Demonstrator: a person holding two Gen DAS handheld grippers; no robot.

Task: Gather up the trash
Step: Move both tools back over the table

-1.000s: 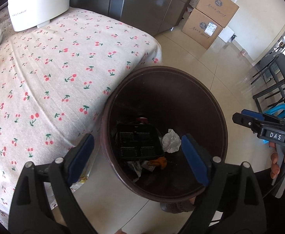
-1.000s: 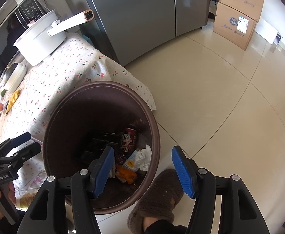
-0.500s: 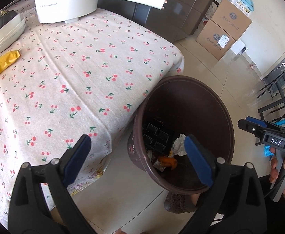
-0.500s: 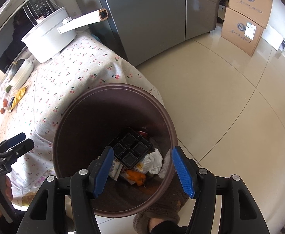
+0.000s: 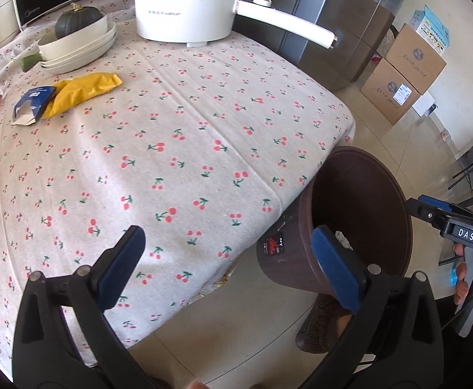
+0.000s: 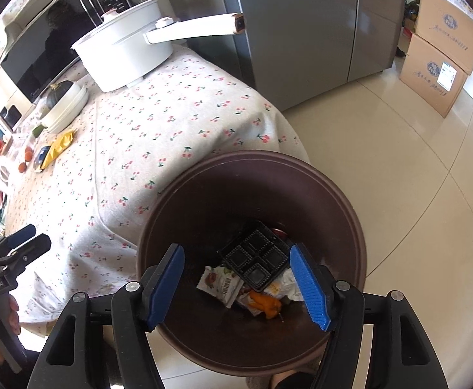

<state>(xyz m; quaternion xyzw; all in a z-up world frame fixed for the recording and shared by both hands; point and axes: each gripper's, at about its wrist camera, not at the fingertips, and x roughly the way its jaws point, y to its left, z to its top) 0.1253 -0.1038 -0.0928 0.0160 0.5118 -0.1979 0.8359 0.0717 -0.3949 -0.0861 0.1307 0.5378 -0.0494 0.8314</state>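
Bin, dark brown, sits on the floor just beside the surface's corner. Right hand-held gripper hangs over its mouth, jaws opening, nothing between them. Inside the bin: black compartment tray tilted on top, printed snack wrapper beside it, orange scrap, crumpled white paper, sliver of a red can behind the tray. Small red-and-white label on the bin's outer wall, text too small to read.

Left hand-held gripper is over the surface edge, jaws opening and released, empty. "DAS" reads on the right unit's body as seen from the left wrist; a "GenRobot.AI"-like mark shows on the left unit seen from the right wrist.

Surface carries a cherry-print cloth. Trash still on it at the far side: yellow packet touching a torn blue carton. Further back: stacked white dishes holding a dark green squash, white pot with long handle, small print on its side unreadable. Microwave behind.

Room: glossy tile floor, grey fridge, two stacked cardboard boxes with logo and shipping label.
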